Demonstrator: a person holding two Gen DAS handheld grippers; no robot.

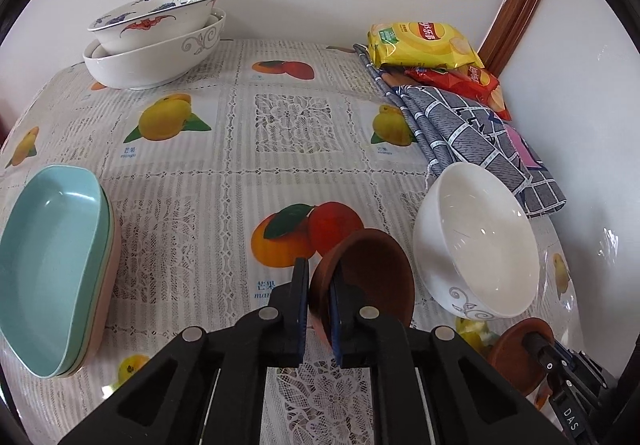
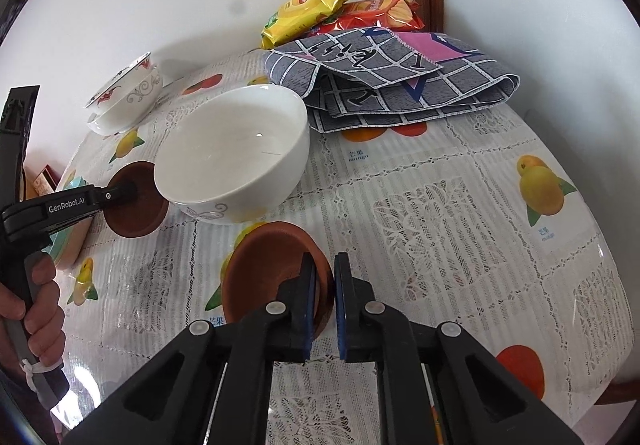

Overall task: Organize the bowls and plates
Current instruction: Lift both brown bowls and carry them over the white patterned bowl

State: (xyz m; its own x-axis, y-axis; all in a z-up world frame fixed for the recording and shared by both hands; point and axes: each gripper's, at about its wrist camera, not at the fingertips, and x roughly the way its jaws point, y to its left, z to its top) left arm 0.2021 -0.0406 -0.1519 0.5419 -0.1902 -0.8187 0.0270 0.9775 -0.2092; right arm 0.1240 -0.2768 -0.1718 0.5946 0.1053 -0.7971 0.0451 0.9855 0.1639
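Two brown saucers are held at once, both beside the white bowl (image 2: 236,153) on the fruit-print tablecloth (image 2: 440,213). One brown saucer (image 1: 368,277) is pinched by its rim in the left gripper (image 1: 320,285), just left of the bowl. The other brown saucer (image 2: 272,269) is clamped by the right gripper (image 2: 325,281), just in front of the bowl.

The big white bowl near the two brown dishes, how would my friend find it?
Start at the folded grey checked cloth by the wall. Just in front stands the white bowl. It is tall, glossy and deep, unlike the flat brown dishes beside it.
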